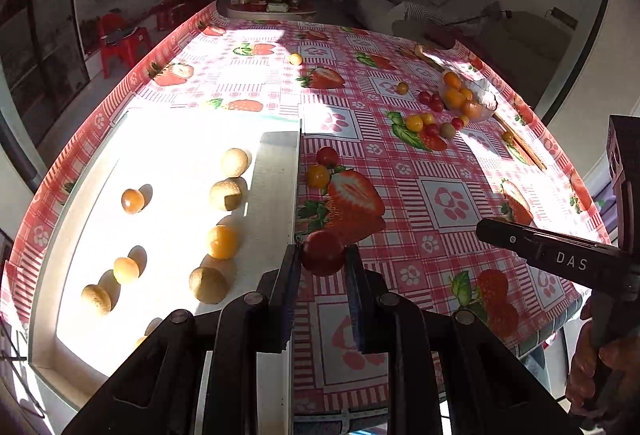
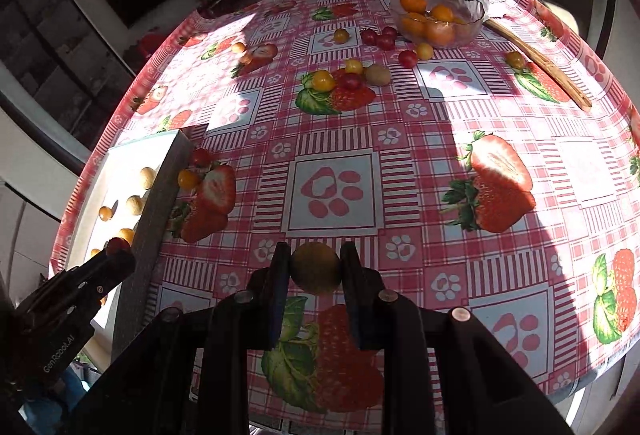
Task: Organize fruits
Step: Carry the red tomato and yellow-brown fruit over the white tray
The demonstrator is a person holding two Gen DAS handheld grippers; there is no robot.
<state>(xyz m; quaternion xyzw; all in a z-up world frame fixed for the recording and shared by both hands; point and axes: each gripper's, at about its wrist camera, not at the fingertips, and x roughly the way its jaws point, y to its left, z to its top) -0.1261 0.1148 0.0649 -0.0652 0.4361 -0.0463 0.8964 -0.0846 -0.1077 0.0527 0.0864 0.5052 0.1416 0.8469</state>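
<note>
My left gripper [image 1: 323, 255] is shut on a red cherry tomato [image 1: 323, 252], held just right of the white tray's wall [image 1: 276, 187]. Several pale longans and yellow tomatoes lie in the tray, among them a yellow one [image 1: 222, 242]. My right gripper [image 2: 315, 260] is shut on a dull yellow-brown round fruit [image 2: 316, 267] above the tablecloth's front part. In the right wrist view the left gripper [image 2: 116, 247] shows at the lower left with the red tomato at the tray's wall [image 2: 160, 203]. The right gripper's body [image 1: 560, 255] crosses the left wrist view's right side.
A glass bowl [image 2: 474, 15] of small oranges stands at the far right, with a wooden spoon [image 2: 540, 63] beside it. Loose red and yellow tomatoes and a kiwi [image 2: 378, 74] lie mid-table. A red tomato [image 1: 327, 156] and a yellow one [image 1: 319, 176] sit against the tray.
</note>
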